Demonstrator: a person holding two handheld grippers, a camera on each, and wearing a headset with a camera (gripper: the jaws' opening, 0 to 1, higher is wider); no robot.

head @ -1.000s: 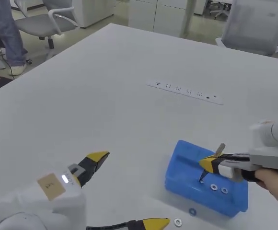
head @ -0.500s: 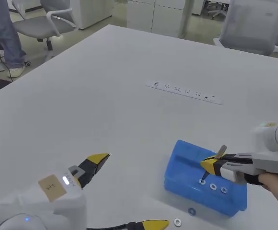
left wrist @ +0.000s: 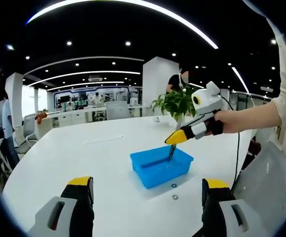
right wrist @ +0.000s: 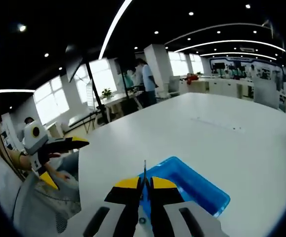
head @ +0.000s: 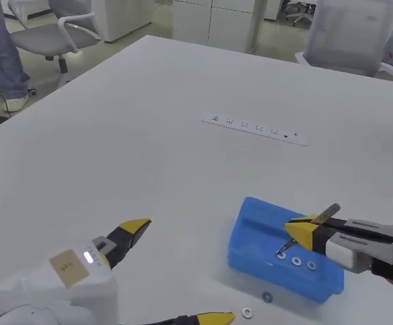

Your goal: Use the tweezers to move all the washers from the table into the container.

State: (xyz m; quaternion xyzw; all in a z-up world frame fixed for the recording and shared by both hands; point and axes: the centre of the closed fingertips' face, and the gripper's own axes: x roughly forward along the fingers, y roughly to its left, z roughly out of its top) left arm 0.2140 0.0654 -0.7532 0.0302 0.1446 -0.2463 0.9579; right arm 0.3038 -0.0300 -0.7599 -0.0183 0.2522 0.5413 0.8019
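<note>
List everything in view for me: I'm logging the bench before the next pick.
table: one, white, under everything
container: one, blue, on the table's near right
washers in the container: three, silver, on its floor
washers on the table: two, one blue and one silver, just in front of the container
tweezers: one, metal, tips down inside the container
socket strip: one, white, set in the table farther back
office chairs: two, grey, beyond the table's far edges
left gripper: one, yellow-tipped, open above the table
right gripper: one, yellow-tipped, shut on the tweezers
</note>
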